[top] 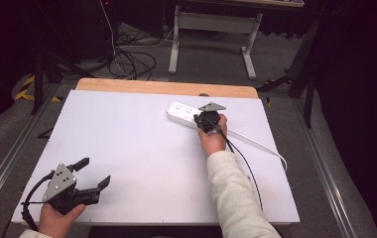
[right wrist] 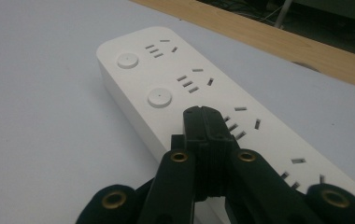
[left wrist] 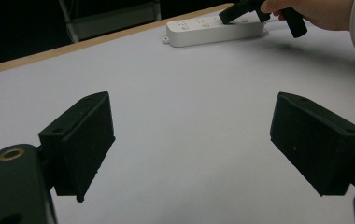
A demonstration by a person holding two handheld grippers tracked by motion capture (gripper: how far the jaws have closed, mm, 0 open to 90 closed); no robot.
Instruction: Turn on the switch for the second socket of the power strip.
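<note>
A white power strip (top: 180, 111) (right wrist: 166, 74) (left wrist: 203, 30) lies at the far right of the white table top (top: 127, 139). It has round buttons (right wrist: 159, 97) beside its sockets. My right gripper (top: 200, 121) (right wrist: 202, 114) (left wrist: 229, 14) is shut, with nothing between its jaws. Its tips point down at the strip's top where a third button would sit. Whether they touch the strip I cannot tell. My left gripper (top: 95, 172) (left wrist: 192, 116) stands open near the front left corner, nothing between its jaws.
The strip's white cord (top: 263, 145) runs right toward the table's edge. A wooden strip (top: 166, 88) borders the far side. Beyond the table stand a desk frame (top: 211, 39) and loose cables (top: 127, 59) on the floor.
</note>
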